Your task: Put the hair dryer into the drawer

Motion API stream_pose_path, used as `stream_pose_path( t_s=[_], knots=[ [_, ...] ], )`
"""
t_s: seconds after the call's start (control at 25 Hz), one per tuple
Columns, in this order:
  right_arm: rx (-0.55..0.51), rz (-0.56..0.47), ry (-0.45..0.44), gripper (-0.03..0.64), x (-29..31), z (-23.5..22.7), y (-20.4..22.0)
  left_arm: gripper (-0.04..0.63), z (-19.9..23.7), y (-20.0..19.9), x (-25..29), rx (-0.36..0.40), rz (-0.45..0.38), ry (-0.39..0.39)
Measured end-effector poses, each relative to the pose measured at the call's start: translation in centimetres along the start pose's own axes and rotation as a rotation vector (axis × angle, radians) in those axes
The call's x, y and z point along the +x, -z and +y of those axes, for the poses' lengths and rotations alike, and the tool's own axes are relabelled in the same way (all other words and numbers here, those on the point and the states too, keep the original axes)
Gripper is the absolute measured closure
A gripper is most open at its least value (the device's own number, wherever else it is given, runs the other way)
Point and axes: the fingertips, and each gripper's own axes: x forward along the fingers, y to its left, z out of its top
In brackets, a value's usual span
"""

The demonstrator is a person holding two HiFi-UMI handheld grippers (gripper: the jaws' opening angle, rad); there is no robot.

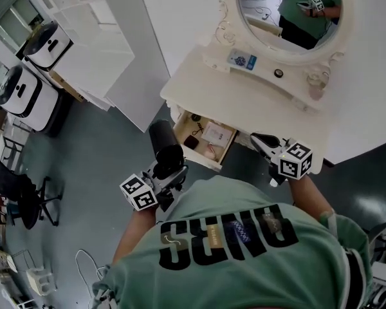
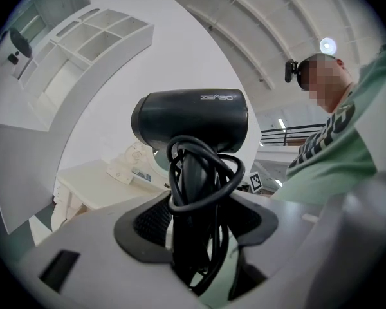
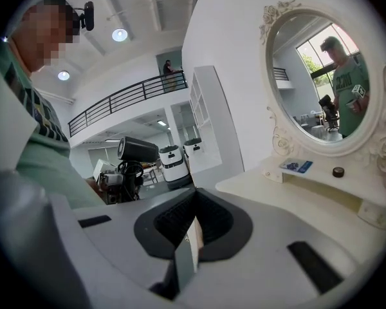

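The left gripper (image 1: 168, 172) is holding the black hair dryer (image 1: 165, 141) by its handle, and its jaws are pressing on this handle from both sides, quite wide apart because the handle is thick. In the left gripper view the hair dryer (image 2: 190, 118) is standing upright above the left gripper (image 2: 193, 219), with its barrel lying across the top, and the black cord (image 2: 202, 172) is looping around the handle in several turns. The right gripper (image 1: 265, 142) is carrying nothing: in the right gripper view the right gripper (image 3: 193, 223) is showing its two dark pads meeting together with no object between them. The drawer (image 1: 183, 125) is standing open, pulled out from the front of the cream dressing table (image 1: 244, 92), and some small items are lying inside it. The hair dryer is not in the drawer; in the head view it is hanging just beside the drawer's left corner, above the grey floor (image 1: 96, 147). The oval mirror (image 1: 289, 11) on the table is reflecting the person in a green shirt.
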Motion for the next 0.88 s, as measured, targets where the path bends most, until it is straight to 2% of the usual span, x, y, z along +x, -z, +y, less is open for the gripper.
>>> stream_pose_path(
  t_s=[0.24,0.36,0.52,0.68,0.88],
  knots=[
    [-0.016,-0.013,-0.066,0.623,-0.5,-8.0,-2.9,0.341,1.0,-1.7,7.4,-0.029,-0.059,-0.049],
    [-0.019,-0.015,-0.071,0.623,-0.1,-10.8,-3.5,0.341,2.3,-2.0,9.6,-0.035,-0.055,-0.070],
    [-0.017,-0.024,-0.061,0.623,0.8,-11.9,-3.9,0.341,3.9,-2.7,9.7,-0.024,-0.033,-0.076],
    [-0.020,-0.033,-0.012,0.623,1.9,-12.4,-4.4,0.341,6.5,-3.6,9.5,-0.003,-0.010,-0.059],
    [-0.021,-0.040,0.014,0.623,3.2,-11.6,-5.3,0.341,9.2,-4.9,8.9,0.085,0.058,-0.031]
  ],
)
